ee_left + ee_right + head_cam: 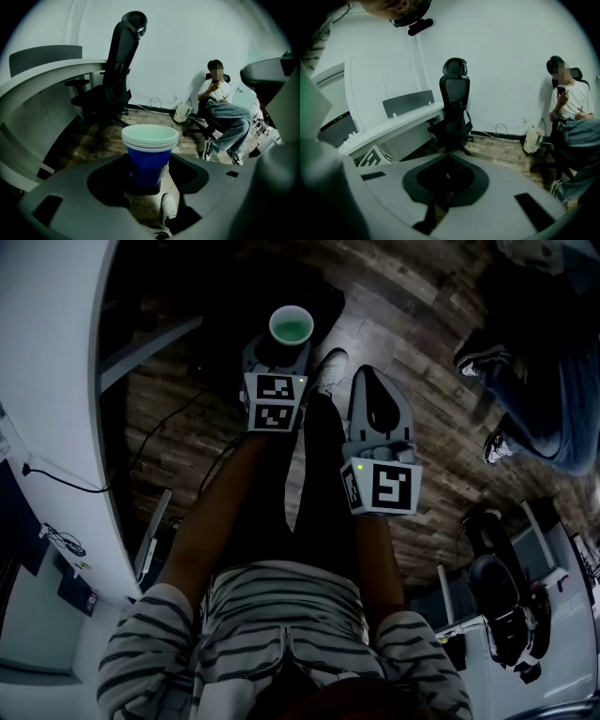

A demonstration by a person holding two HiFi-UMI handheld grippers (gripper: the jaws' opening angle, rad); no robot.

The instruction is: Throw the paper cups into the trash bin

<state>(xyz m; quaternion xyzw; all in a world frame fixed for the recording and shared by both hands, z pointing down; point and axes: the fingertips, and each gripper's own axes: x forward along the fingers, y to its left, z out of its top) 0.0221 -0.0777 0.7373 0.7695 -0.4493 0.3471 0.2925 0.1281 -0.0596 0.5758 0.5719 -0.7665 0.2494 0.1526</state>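
Two claws are mine, both above the wood floor (178, 423), facing a black office chair (117, 75) and a seated person (222, 110). My right claw (373, 381) is pressed together, empty. My left claw (147, 182) pinches the stacked blue paper cups (150, 152) upright.

The stacked paper cups (149, 154) look matt blue outside with smooth pale rims, the floor (412, 324) is grainy, weathered wood planking with a faint sheen — and the striped shirt (281, 615) is soft knit cloth.
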